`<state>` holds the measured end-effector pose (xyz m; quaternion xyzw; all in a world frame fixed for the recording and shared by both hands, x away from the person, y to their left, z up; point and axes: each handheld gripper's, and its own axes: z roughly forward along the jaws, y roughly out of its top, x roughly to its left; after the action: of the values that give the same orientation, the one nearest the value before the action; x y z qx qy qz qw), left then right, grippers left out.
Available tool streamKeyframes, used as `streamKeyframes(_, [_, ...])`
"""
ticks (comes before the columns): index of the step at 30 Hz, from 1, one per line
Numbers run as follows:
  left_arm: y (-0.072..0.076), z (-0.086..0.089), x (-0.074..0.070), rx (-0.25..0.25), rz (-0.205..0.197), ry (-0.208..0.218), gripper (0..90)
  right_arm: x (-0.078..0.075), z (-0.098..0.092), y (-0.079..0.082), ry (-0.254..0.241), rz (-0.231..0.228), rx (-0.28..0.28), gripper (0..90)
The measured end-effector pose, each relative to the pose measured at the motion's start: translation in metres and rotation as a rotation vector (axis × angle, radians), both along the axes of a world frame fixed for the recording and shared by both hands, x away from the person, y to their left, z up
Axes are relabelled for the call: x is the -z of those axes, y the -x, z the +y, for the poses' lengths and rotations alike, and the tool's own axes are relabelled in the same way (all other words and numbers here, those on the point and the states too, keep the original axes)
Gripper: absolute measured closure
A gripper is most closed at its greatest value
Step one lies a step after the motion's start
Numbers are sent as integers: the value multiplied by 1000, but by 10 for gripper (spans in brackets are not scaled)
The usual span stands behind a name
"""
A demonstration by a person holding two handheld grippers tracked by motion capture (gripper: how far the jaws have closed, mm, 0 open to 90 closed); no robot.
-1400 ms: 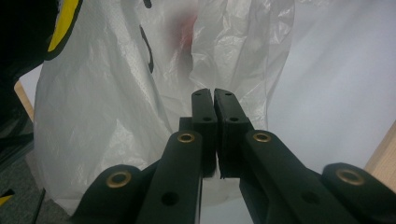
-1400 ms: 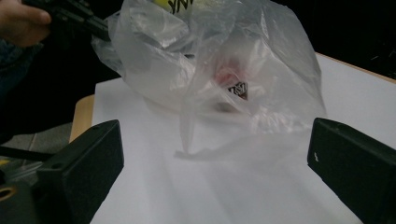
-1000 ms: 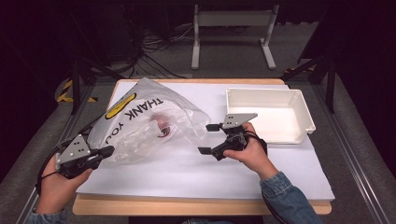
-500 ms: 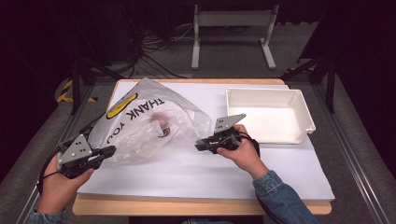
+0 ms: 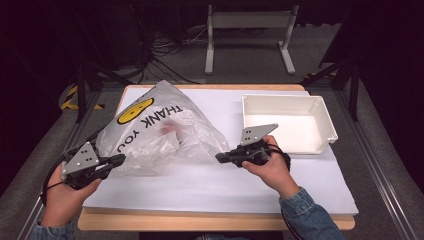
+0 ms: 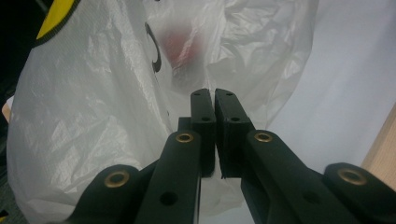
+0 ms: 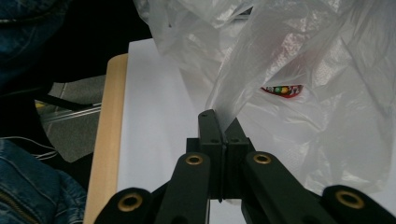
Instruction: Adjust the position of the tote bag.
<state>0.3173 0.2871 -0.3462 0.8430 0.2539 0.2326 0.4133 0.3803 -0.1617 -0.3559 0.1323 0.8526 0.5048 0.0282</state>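
translucent "thank you" plastic bag [image 5: 160, 130] lies on the white table cover [image 5: 200, 175], long axis running between the grippers: left gripper [image 5: 117, 160] jaws together at its near-left edge, unclear whether pinching film; right gripper [image 5: 222, 157] clamped on its right corner.

Bag [image 5: 160, 130] left on table [image 5: 200, 195], tray [image 5: 325, 125] right.

A translucent white plastic bag [image 5: 160, 132], printed with a yellow smiley and "THANK YOU", is lying puffed up on the left of the white table, pinched at opposite edges. Something red [image 5: 169, 128] is showing blurrily through it.
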Motion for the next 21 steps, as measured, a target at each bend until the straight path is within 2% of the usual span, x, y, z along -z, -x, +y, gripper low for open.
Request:
streamKeyframes(7, [-7, -6, -3, 22, -11, 9, 871, -17, -11, 24, -24, -5, -10, 899])
streamKeyframes(11, [-12, -9, -4, 33, -18, 11, 870, -22, -14, 32, -31, -12, -12, 899])
streamKeyframes(12, [-13, -11, -5, 36, -18, 13, 870, -25, -17, 39, -36, -12, -15, 899])
streamKeyframes(21, [-21, -20, -11, 72, -45, 21, 876, -34, -23, 60, -46, -8, -32, 899])
